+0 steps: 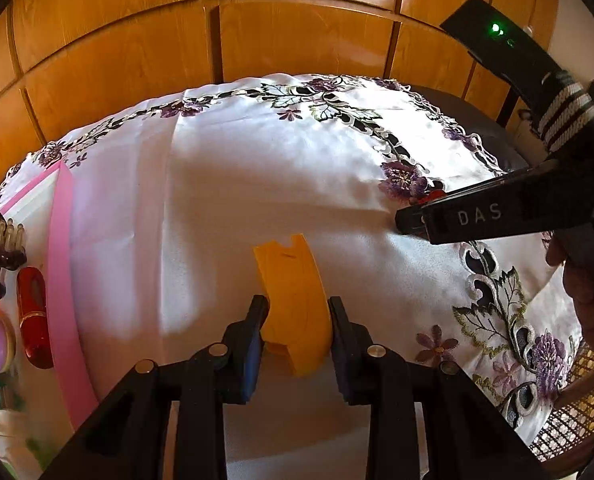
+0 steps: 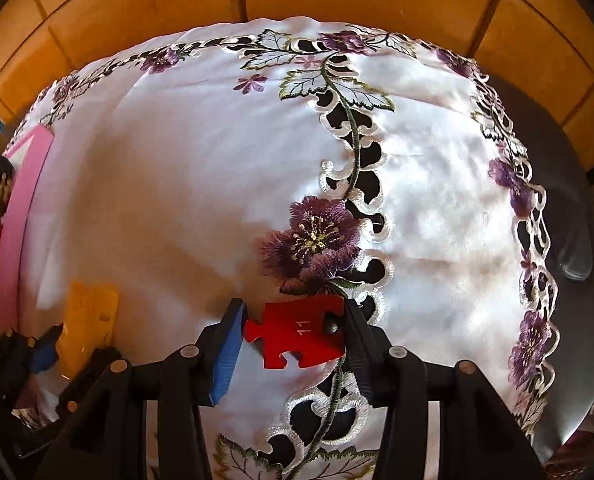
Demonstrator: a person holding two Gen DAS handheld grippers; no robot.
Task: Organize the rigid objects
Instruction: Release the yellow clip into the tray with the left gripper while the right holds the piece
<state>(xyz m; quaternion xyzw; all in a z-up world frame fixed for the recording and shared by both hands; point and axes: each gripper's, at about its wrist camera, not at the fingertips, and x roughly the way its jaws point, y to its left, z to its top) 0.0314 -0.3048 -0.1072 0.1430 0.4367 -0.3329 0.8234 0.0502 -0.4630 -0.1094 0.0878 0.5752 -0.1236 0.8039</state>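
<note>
Between the right gripper's (image 2: 293, 340) half-shut fingers, red puzzle piece (image 2: 303, 334), lying sideways; left gripper (image 1: 297, 330) squeezing yellow piece (image 1: 295, 300).

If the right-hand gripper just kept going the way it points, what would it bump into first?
Probably the red puzzle piece already between the right gripper's fingers, then the embroidered tablecloth just beneath; depth is hard to judge.
</note>
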